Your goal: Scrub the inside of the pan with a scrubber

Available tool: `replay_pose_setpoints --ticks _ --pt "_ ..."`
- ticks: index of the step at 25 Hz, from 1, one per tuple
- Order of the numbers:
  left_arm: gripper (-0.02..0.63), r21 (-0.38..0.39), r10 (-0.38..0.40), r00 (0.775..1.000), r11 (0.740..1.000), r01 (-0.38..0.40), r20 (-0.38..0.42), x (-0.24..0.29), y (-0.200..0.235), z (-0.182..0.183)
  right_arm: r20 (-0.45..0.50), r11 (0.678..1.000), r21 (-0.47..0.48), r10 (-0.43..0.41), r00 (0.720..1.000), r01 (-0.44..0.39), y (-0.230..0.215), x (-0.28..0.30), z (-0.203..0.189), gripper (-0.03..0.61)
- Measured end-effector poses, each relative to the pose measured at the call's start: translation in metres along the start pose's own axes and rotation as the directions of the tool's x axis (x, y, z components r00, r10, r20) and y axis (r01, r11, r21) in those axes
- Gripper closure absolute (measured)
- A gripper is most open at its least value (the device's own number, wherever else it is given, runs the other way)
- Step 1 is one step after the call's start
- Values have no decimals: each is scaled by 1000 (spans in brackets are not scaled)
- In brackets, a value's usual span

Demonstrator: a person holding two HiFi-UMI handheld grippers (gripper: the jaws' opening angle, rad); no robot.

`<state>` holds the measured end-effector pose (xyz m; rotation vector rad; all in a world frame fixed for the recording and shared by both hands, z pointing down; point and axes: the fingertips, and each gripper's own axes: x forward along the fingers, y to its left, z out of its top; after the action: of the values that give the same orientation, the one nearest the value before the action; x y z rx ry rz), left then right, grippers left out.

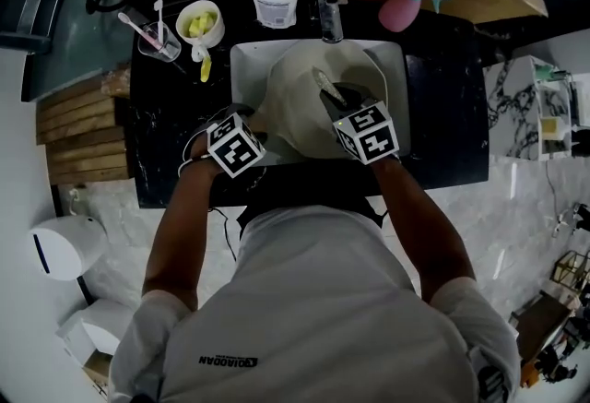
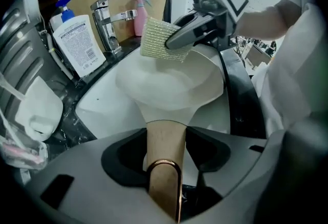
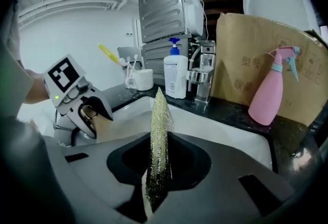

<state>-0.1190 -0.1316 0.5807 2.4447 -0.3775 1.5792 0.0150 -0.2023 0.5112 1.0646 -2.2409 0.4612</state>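
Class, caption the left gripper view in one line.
The left gripper straddles the pan handle; the right gripper holds a scrubber over the pan in the sink.

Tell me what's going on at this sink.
A person works at the sink with a gripper in each hand. The right gripper is shut on the scrubber, holding it on edge over the white pan, seemingly not touching it. The pan leans in the sink, and its handle lies between the jaws of the left gripper, which stand open rather than clamped. Scrubbing has not started.
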Motion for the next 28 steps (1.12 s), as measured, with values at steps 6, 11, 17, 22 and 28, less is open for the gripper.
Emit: replay_pose_setpoints --ticks 6,11,17,22,28 --pt "373 -5 -23 1000 1000 23 11 0 0 -1 -33 993 85 -81 996 83 -48 36 1 497" --pt "373 -11 -32 999 999 32 8 0 0 -1 -58 987 109 -111 992 117 -68 53 -4 497" --pt "373 -16 -27 1000 999 27 12 1 -3 1 -82 976 64 -201 976 207 -77 69 -8 497" --pt "373 -16 -24 1000 1000 24 15 1 -4 2 -101 989 39 -140 985 145 -53 95 -13 494" --pt "373 -6 -17 1000 1000 17 18 2 -2 1 -115 999 5 -46 992 46 -38 122 -8 486"
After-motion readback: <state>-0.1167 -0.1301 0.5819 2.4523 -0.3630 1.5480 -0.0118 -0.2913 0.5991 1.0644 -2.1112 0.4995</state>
